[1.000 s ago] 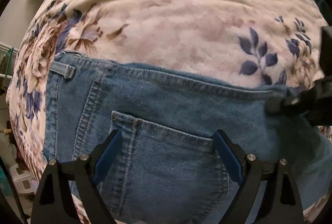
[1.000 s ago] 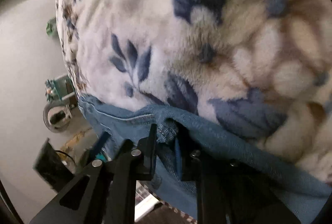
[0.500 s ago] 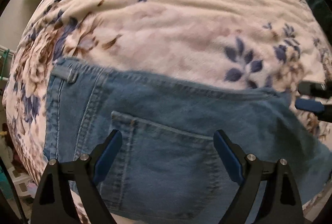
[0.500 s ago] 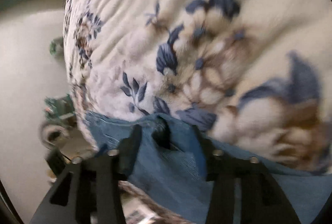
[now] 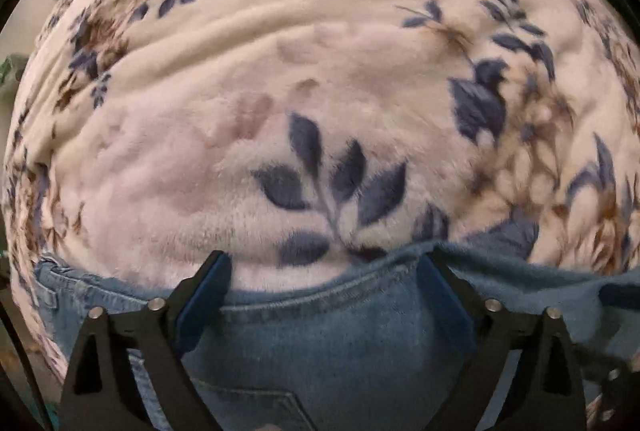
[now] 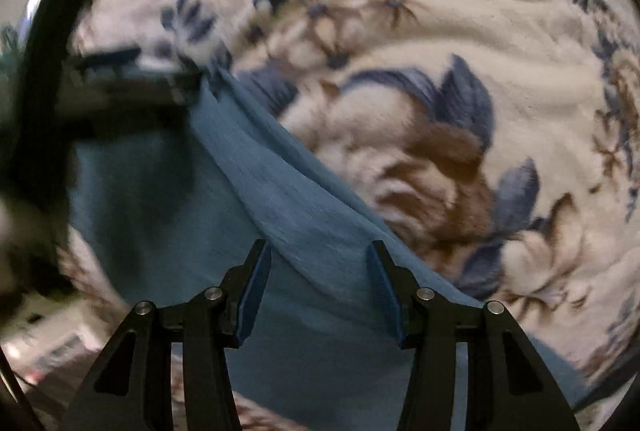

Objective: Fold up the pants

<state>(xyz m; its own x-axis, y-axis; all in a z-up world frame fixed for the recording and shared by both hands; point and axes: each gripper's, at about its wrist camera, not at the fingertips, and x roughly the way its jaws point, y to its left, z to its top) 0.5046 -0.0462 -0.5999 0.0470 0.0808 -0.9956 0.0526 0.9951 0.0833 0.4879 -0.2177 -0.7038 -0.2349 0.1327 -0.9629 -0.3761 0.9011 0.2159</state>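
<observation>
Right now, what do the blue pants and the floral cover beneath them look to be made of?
Blue pants: denim, likely cotton, matte and faded, shown by twill texture, stitched waistband and pocket seam. Cream floral blanket: plush fleece, probably synthetic, with soft fuzzy pile and rippled surface.
</observation>
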